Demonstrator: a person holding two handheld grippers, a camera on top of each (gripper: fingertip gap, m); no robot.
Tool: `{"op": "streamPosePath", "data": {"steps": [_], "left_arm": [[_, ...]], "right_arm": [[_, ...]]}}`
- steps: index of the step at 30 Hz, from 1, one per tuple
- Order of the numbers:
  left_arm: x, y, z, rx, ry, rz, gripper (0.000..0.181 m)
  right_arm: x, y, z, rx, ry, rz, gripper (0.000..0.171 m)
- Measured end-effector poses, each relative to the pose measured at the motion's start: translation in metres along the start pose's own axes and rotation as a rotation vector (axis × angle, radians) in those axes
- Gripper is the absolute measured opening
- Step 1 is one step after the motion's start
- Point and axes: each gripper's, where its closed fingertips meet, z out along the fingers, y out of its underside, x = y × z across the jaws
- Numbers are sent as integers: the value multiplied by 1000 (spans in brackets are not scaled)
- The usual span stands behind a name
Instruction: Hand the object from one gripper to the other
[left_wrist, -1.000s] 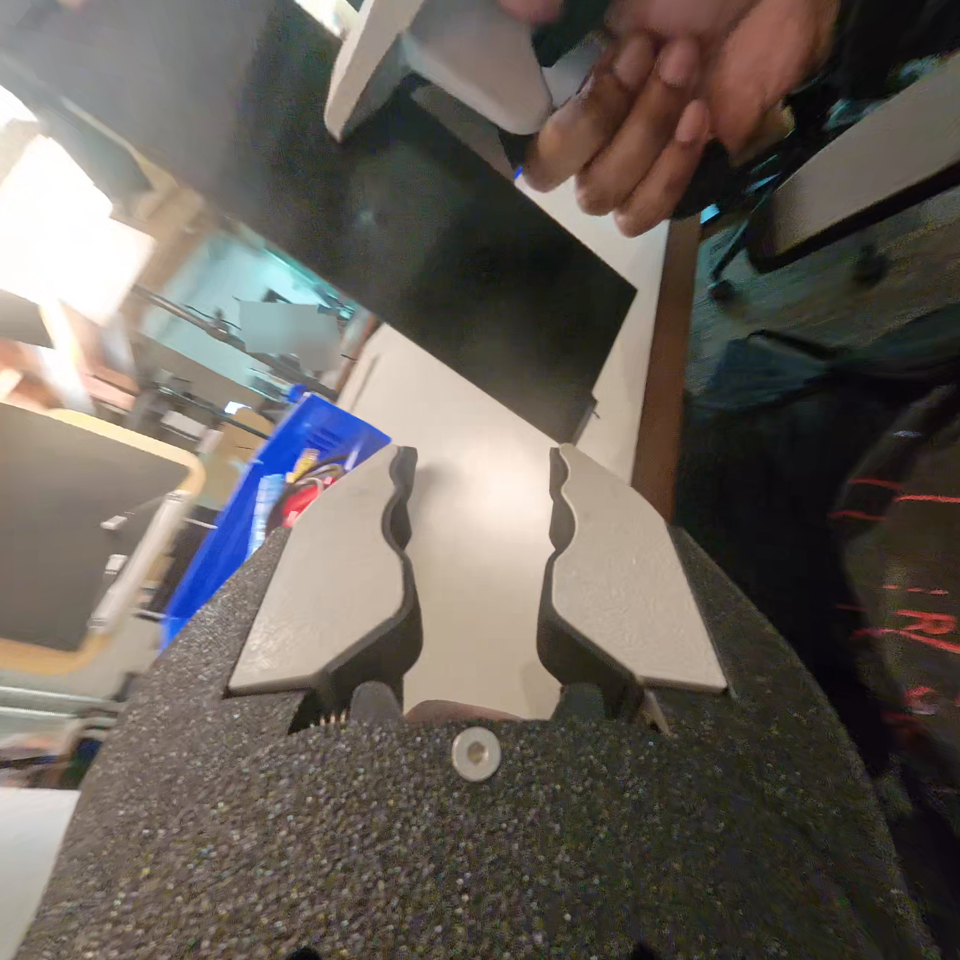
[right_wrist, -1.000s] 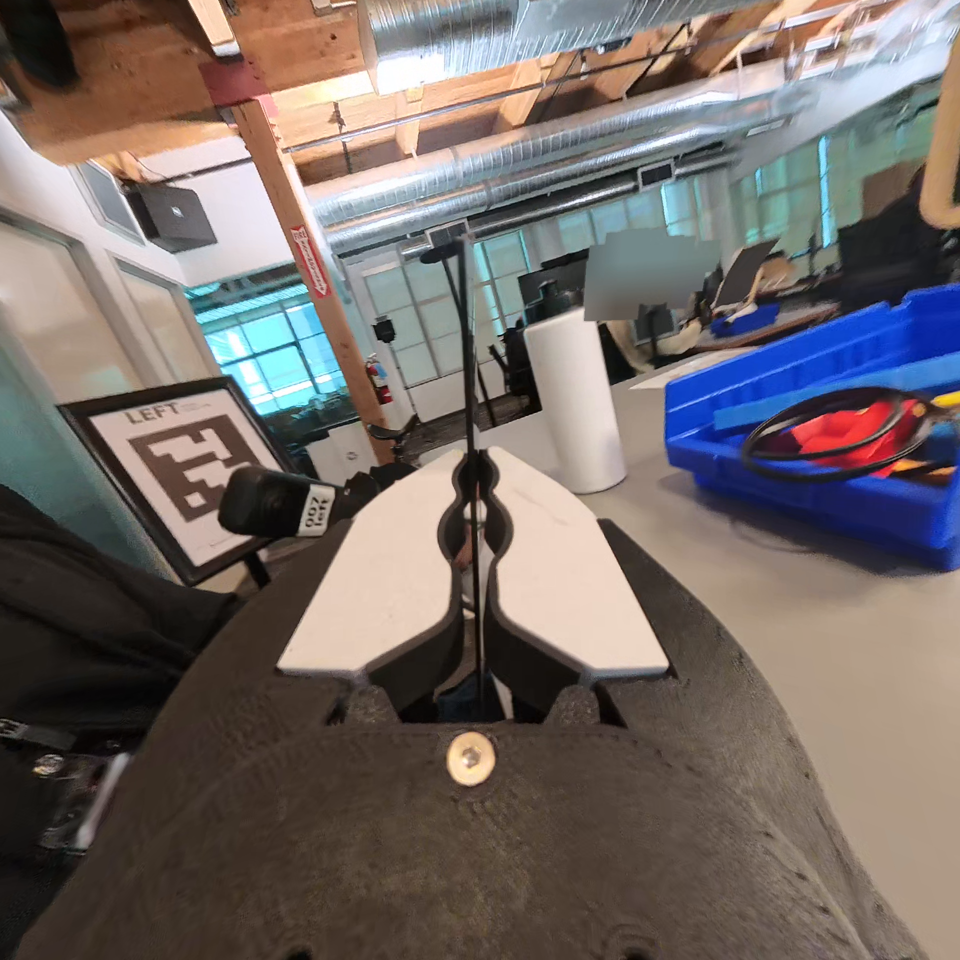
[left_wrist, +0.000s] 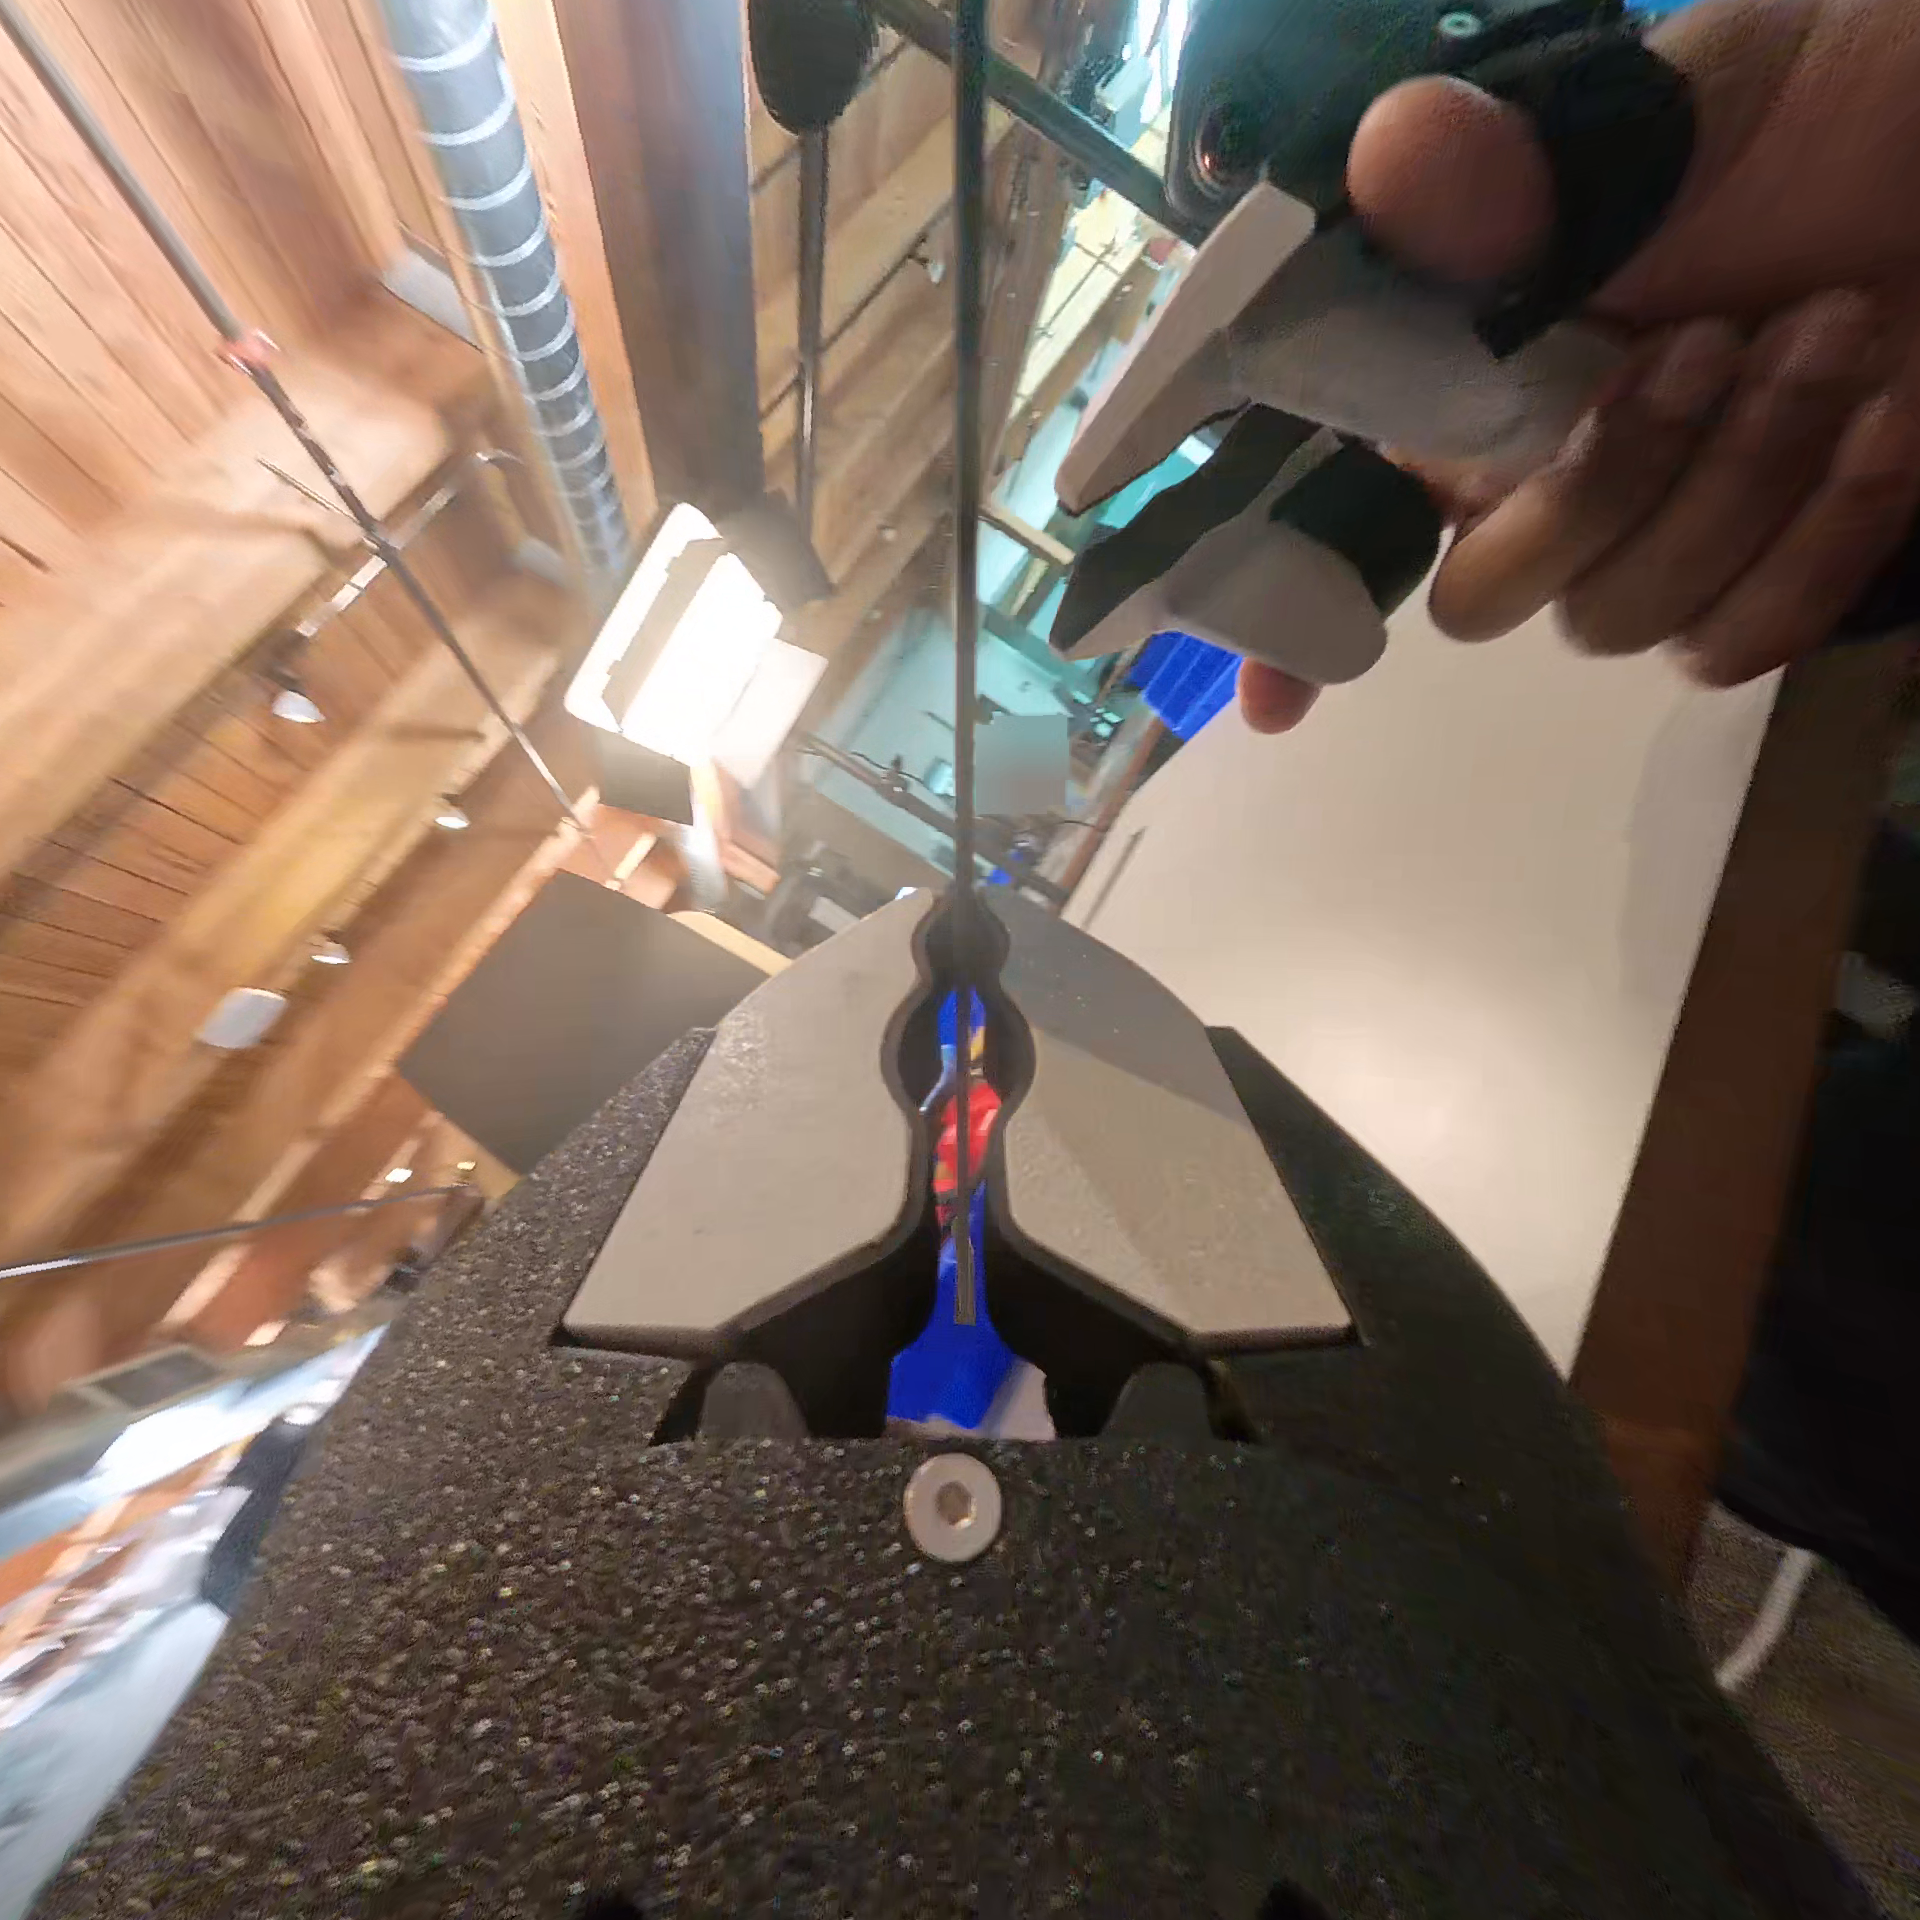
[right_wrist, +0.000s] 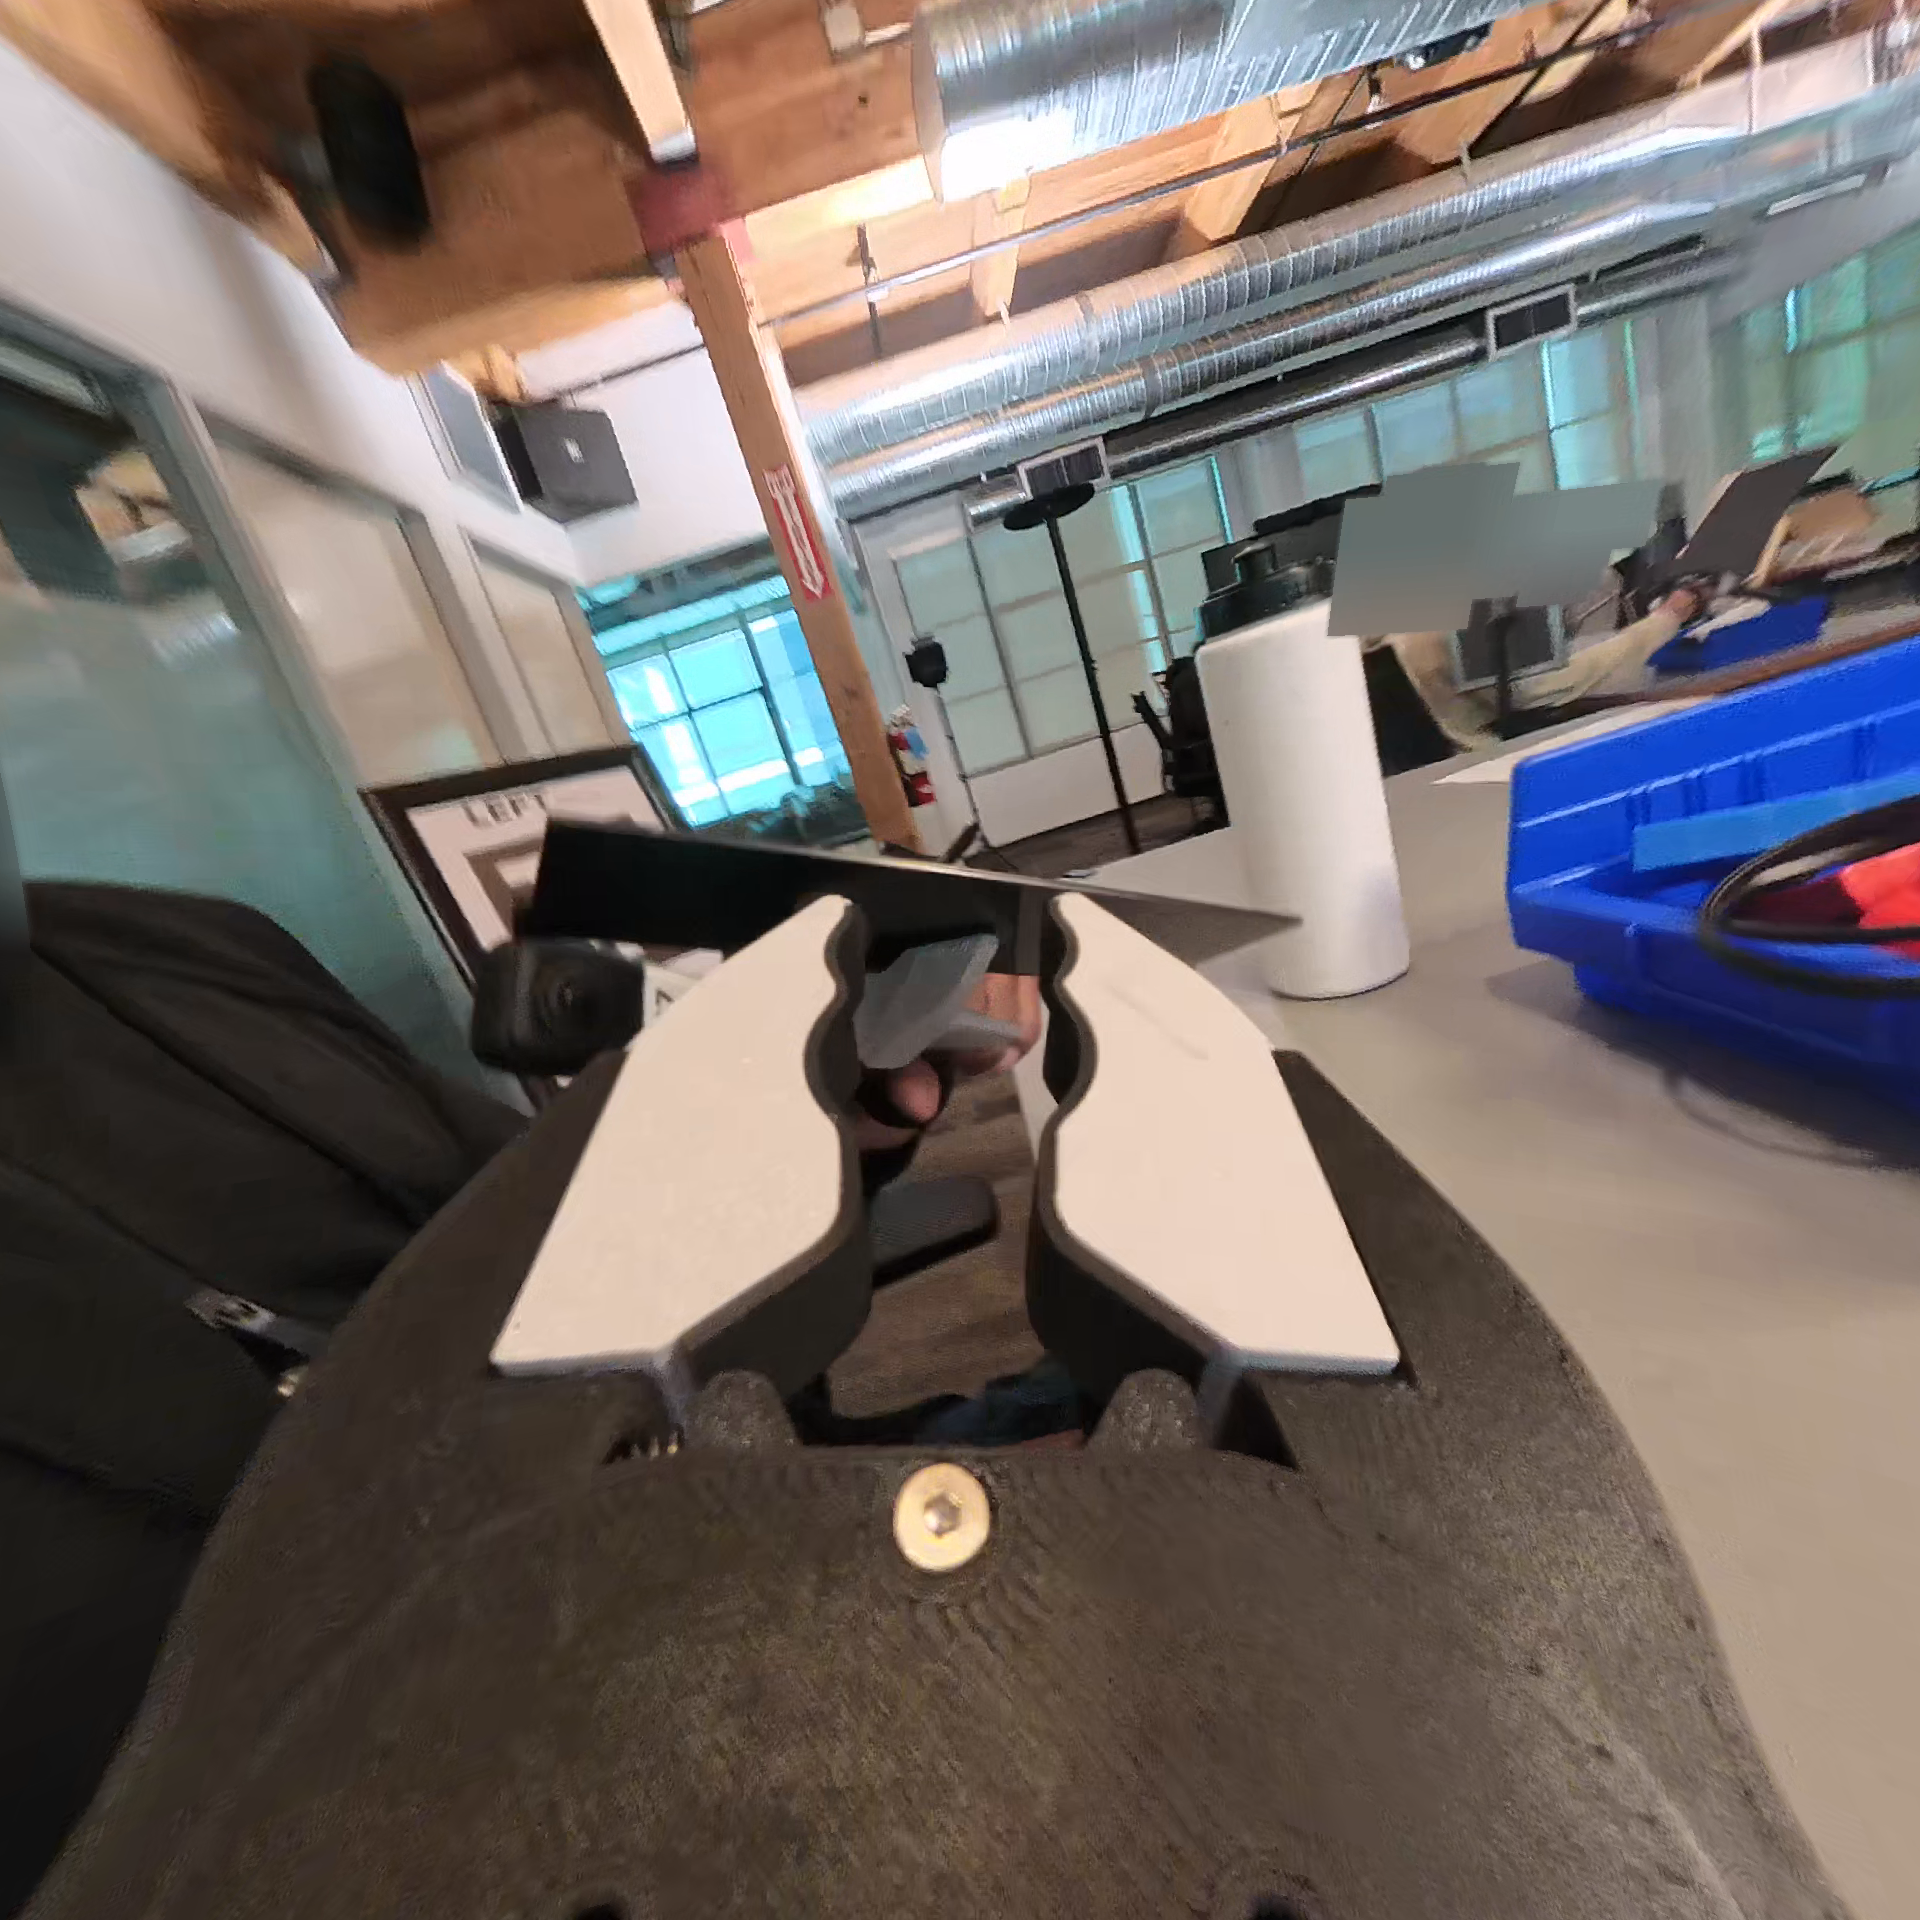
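Now left gripper pinches black sheet; right gripper released.

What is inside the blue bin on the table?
A black cable loop, a red thing and a blue strip lie in the blue bin. Its front wall hides the bottom.

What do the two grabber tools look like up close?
Both look alike. The left gripper and right gripper each have a speckled, rough black body, one silver screw in the middle, and two flat pale grey fingers with wavy black inner edges. A black strap crosses the hand.
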Motion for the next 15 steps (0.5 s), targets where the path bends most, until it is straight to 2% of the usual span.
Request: {"op": "streamPosePath", "data": {"steps": [3,6,15], "left_arm": [[-2,3,-2,-10,-54,145,2],[3,5,-3,-10,-58,292,2],[8,4,-6,8,-76,431,2]], "right_arm": [[9,-2,-3,22,-1,119,35],[16,3,-3,-1,20,151,40],[18,11,0,-42,44,142,41]]}}
